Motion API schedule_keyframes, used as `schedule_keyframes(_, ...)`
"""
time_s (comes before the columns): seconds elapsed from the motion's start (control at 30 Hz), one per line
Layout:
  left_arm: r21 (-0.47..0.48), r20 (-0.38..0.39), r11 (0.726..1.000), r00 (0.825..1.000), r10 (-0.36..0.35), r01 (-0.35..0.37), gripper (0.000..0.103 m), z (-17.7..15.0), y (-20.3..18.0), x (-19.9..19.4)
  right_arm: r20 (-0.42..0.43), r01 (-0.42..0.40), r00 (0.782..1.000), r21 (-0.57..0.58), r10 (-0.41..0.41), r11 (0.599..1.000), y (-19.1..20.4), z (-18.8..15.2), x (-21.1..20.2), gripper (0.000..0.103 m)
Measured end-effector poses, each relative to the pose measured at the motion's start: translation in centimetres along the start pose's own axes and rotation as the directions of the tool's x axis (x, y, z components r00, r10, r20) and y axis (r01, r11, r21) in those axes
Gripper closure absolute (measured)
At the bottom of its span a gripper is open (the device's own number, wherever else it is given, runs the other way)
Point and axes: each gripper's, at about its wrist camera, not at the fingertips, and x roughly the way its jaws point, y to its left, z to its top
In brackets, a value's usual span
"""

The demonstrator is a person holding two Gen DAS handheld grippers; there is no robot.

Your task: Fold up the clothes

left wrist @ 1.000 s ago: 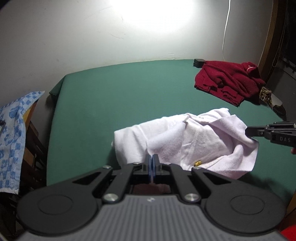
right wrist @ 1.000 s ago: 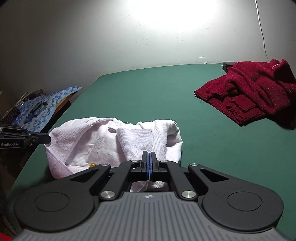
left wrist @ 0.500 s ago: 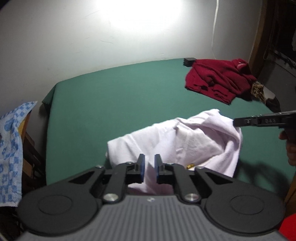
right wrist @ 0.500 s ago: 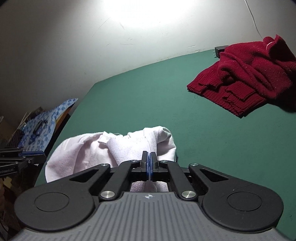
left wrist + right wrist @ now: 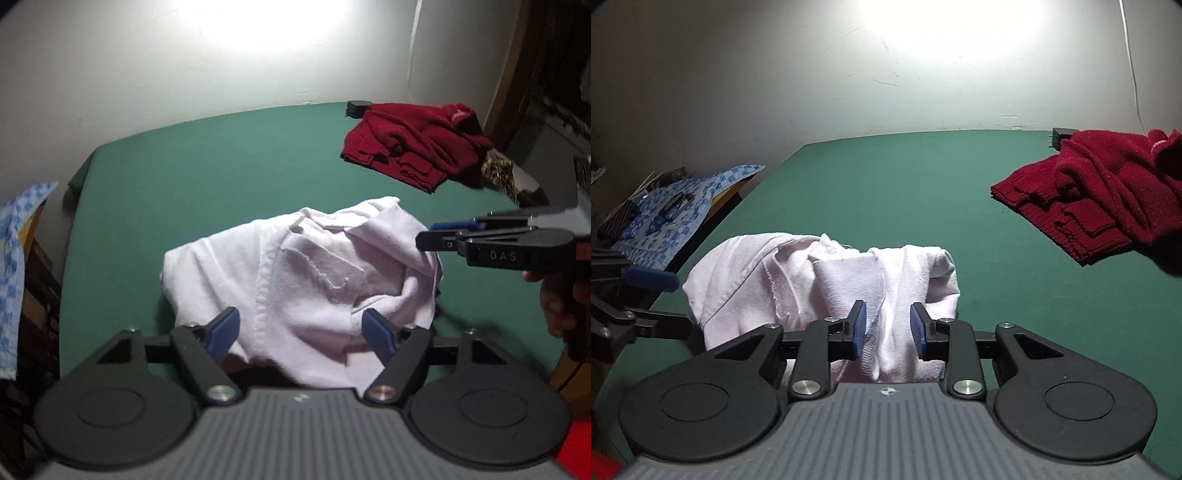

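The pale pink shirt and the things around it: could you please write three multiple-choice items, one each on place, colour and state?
1. Where does the crumpled pale pink cotton shirt lie?
A. on the green table cover
B. on the blue patterned cloth
C. on the floor

2. What colour is the knitted sweater at the far right?
A. grey
B. dark red
C. yellow

3. How is the left hand-held gripper?
A. clamped shut
B. missing
C. open

A: green surrounds the shirt. B: the knit is maroon. C: its blue pads stand apart and are opening, shirt cloth lying loose between.
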Motion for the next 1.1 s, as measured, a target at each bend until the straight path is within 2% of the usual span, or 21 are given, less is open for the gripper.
schedule_keyframes(0.03, 0.042, -0.003, 0.999, 1.0, -0.005, 0.005, 0.024, -0.2, -0.8, 0.3, -0.002, -0.01, 1.0, -0.031, 0.01, 0.999, 0.4, -0.2, -0.2, 0.062)
schedule_keyframes(0.1, 0.125, -0.011, 0.992, 1.0, 0.001, 0.001, 0.023, -0.7, -2.4, 1.2, -0.006, -0.008, 1.0, -0.112, 0.007, 0.994, 1.5, -0.7, -0.3, 0.062)
schedule_keyframes(0.17, 0.207, -0.02, 0.978, 0.999, 0.046, -0.041, 0.023, -1.1, -3.6, 2.6, -0.012, 0.013, 1.0, -0.158, -0.015, 0.987, 2.2, -1.1, 0.0, 0.062)
schedule_keyframes(0.3, 0.297, -0.035, 0.952, 0.995, 0.092, -0.078, 0.034, -1.2, -4.8, 4.8, -0.005, 0.044, 0.999, -0.185, -0.046, 0.982, 2.9, -1.6, 0.6, 0.065)
schedule_keyframes(0.4, 0.27, -0.037, 0.962, 0.998, 0.056, -0.044, 0.041, -0.8, -4.1, 5.4, 0.018, 0.064, 0.998, -0.172, -0.062, 0.983, 2.8, -1.6, 0.5, 0.072)
schedule_keyframes(0.47, 0.24, -0.036, 0.97, 0.999, 0.035, -0.025, 0.046, -0.7, -3.3, 5.7, 0.034, 0.088, 0.996, -0.166, -0.083, 0.982, 2.6, -1.6, 0.5, 0.08)
schedule_keyframes(0.5, 0.23, -0.039, 0.973, 0.999, 0.034, -0.024, 0.053, -0.6, -3.1, 5.8, 0.041, 0.093, 0.995, -0.147, -0.088, 0.985, 2.2, -1.5, 0.5, 0.086)
schedule_keyframes(0.57, 0.209, -0.046, 0.978, 0.999, 0.022, -0.012, 0.058, -0.6, -2.5, 5.9, 0.049, 0.086, 0.995, -0.083, -0.083, 0.993, 1.5, -1.4, 0.4, 0.09)
schedule_keyframes(0.63, 0.184, -0.062, 0.983, 0.998, 0.007, 0.005, 0.069, -0.5, -2.0, 6.1, 0.048, 0.078, 0.996, -0.047, -0.076, 0.996, 1.2, -1.3, 0.5, 0.095)
schedule_keyframes(0.7, 0.156, -0.075, 0.988, 0.997, -0.004, 0.015, 0.097, -0.6, -1.6, 6.4, 0.045, 0.072, 0.996, -0.029, -0.071, 0.997, 1.0, -1.4, 0.7, 0.096)
schedule_keyframes(0.83, 0.111, -0.068, 0.994, 0.998, -0.002, 0.01, 0.101, -0.8, -1.2, 6.0, 0.048, 0.06, 0.997, -0.023, -0.059, 0.998, 1.2, -1.4, 0.6, 0.097)
schedule_keyframes(0.9, 0.071, -0.044, 0.997, 0.999, -0.011, 0.014, 0.101, -0.4, -0.8, 4.9, 0.039, 0.04, 0.998, 0.017, -0.041, 0.999, 0.6, -1.2, 0.4, 0.098)
schedule_keyframes(1.0, -0.033, 0.005, 0.999, 1.0, -0.031, 0.031, 0.101, 0.4, 1.0, 2.9, 0.031, -0.024, 0.999, 0.16, 0.019, 0.987, -1.1, -0.6, 0.1, 0.098)
schedule_keyframes(1.1, -0.175, 0.047, 0.984, 0.998, -0.029, 0.037, 0.101, 0.9, 3.9, 1.3, 0.051, -0.102, 0.995, 0.349, 0.09, 0.932, -3.2, -0.2, 0.1, 0.099)
